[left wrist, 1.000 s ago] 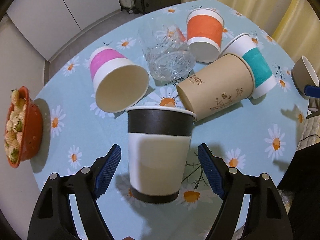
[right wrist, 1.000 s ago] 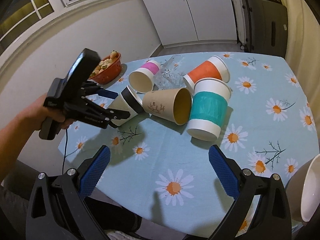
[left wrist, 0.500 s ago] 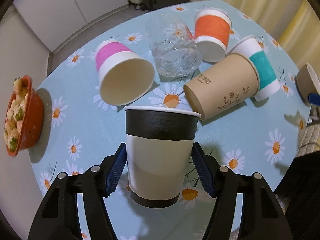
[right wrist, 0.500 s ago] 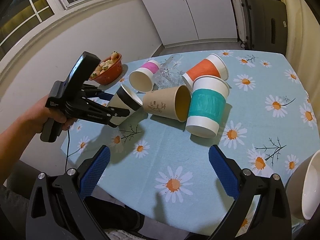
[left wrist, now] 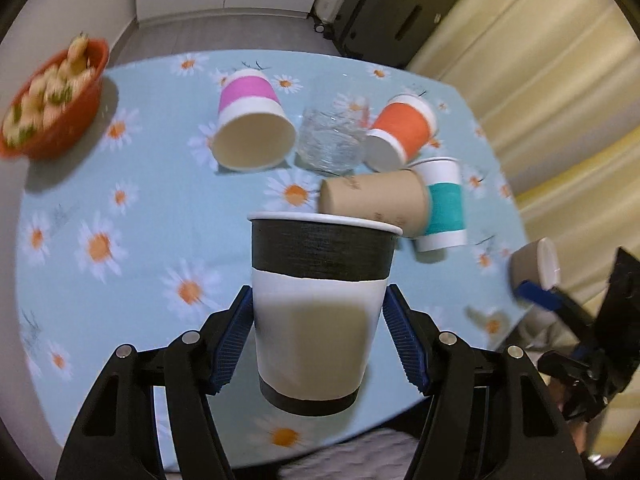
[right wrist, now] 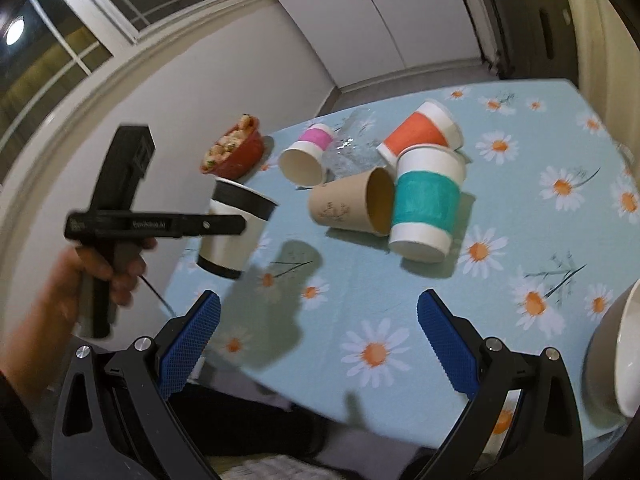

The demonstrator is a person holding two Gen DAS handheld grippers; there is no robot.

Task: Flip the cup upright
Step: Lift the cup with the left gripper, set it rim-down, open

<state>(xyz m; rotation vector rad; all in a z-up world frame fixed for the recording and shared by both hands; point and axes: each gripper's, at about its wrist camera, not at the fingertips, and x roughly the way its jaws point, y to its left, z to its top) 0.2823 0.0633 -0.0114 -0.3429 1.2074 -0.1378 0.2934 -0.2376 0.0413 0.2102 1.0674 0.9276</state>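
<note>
My left gripper [left wrist: 318,334] is shut on a black-and-white paper cup [left wrist: 320,304] and holds it upright in the air above the table's near edge, rim up. The right wrist view shows the same cup [right wrist: 234,232] held by the left gripper [right wrist: 236,222] above the table's left edge, with its shadow on the cloth. My right gripper [right wrist: 318,344] is open and empty over the near edge of the table.
On the daisy tablecloth [left wrist: 120,216] lie a pink cup [left wrist: 252,120], a glass [left wrist: 330,144], an orange cup [left wrist: 402,132] and a brown cup [left wrist: 376,200]; a teal cup [left wrist: 442,208] stands rim down. A red bowl [left wrist: 52,100] sits far left, a white bowl [right wrist: 624,356] at the right.
My left gripper closed on the black-and-white cup, lifted it off the table and swung toward the near edge. The right gripper stayed open and shifted slightly.
</note>
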